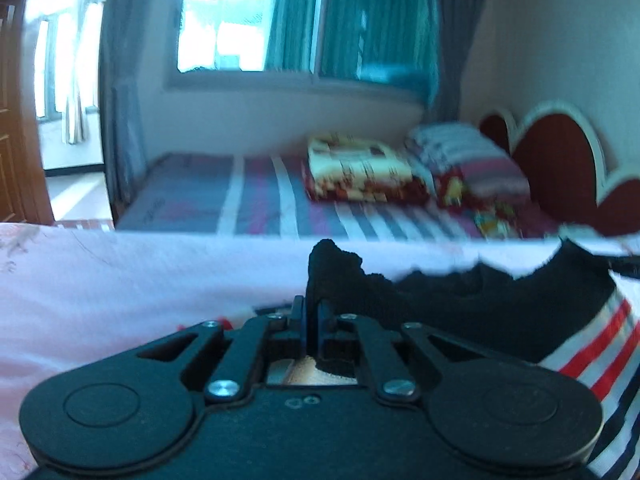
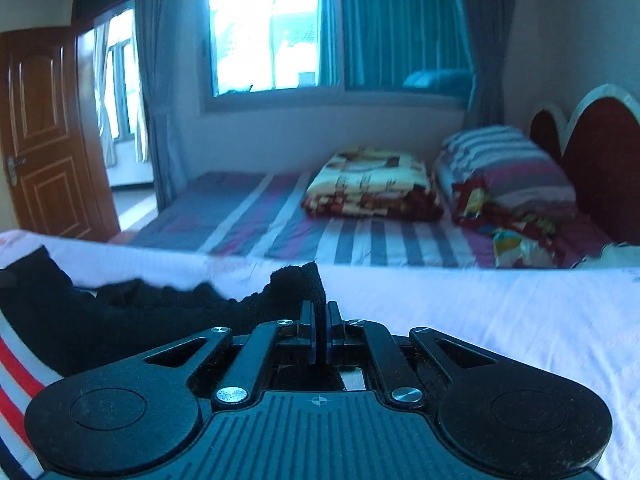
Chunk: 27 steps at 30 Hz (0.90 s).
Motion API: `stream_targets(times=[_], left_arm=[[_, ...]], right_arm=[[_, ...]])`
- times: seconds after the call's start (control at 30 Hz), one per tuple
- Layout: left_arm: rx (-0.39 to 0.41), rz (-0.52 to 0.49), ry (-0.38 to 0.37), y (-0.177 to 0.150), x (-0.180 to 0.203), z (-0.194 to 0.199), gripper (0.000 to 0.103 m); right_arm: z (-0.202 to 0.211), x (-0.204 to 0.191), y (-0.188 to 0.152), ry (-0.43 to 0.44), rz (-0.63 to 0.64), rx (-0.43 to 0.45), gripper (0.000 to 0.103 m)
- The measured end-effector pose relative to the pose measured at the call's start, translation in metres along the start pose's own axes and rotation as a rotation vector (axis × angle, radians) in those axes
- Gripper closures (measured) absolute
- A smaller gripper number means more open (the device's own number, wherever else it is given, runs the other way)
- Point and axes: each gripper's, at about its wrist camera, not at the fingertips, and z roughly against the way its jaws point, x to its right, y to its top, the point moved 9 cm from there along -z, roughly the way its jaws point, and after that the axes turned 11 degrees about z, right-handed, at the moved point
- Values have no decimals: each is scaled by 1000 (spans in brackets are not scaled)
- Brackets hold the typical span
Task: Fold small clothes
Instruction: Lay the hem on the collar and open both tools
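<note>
Fabric fills both sets of jaws: the left gripper [image 1: 311,312] is clenched on one corner of the black garment [image 1: 460,304], and the right gripper [image 2: 319,316] is pinched tight on the opposite corner, so the knit edge hangs slack between them just above the pale sheet [image 2: 500,320]. A white band with red and navy stripes [image 1: 600,344] trails from the garment's lower side. The main risk, as I judge it, is a thin bite: only a small tuft shows past each pair of fingers, so a sharp pull apart could tear one corner free and collapse the fold. Uneven height between the two hands would skew the crease. Around the garment the sheet lies open on both sides. Beyond its far edge is a striped bed [image 2: 280,216] with a folded blanket [image 2: 372,184], pillows and a window behind.
</note>
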Motion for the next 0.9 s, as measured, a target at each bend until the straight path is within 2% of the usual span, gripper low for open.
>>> stream_targets(times=[0.07, 0.13, 0.23, 0.33, 0.37, 0.4, 0.43, 0.47, 0.5, 0.53, 0.6, 0.63, 0.67, 0.73, 0.8, 0.9], left_arm=[[8, 24, 23, 5, -4, -5, 99], [-57, 38, 78, -2, -11, -20, 99], [-147, 59, 136, -21, -19, -44, 98], [-139, 19, 179, -20, -14, -48, 95], [-138, 3, 186, -20, -13, -49, 92], [-135, 8, 186, -19, -14, -47, 81], [-123, 29, 185, -15, -17, -43, 57], [-101, 51, 184, -11, -20, -36, 43], [-51, 67, 187, -5, -20, -24, 32], [0, 55, 177, 0, -13, -12, 34], [16, 18, 107, 1, 15, 0, 34], [-3, -8, 55, -4, 36, 0, 35], [-30, -41, 15, -9, 56, -4, 35], [-86, -118, -37, -27, 94, -13, 34], [-127, -177, -52, -42, 114, -22, 32], [-177, -163, -28, -56, 103, -29, 31]], right_arm=[[-3, 2, 0, -5, -2, -4, 100], [-11, 2, -6, -14, 5, -45, 100], [-30, 3, -27, -21, 8, -171, 99], [-33, -3, -26, -40, 51, -177, 99], [-33, -4, -25, -41, 67, -180, 96], [-32, -4, -23, -46, 66, -175, 91], [-27, -2, -23, -53, 62, -161, 66], [-20, -1, -19, -59, 58, -132, 46], [-11, -3, -15, -58, 61, -96, 45], [-4, -10, -11, -37, 70, -70, 46], [2, -37, -5, 66, 85, -55, 46], [2, -53, -4, 110, 105, -68, 52], [-2, -72, -4, 152, 125, -91, 65], [-9, -102, -5, 211, 130, -125, 67], [-15, -121, -8, 230, 133, -142, 67], [-21, -121, -21, 220, 150, -193, 67]])
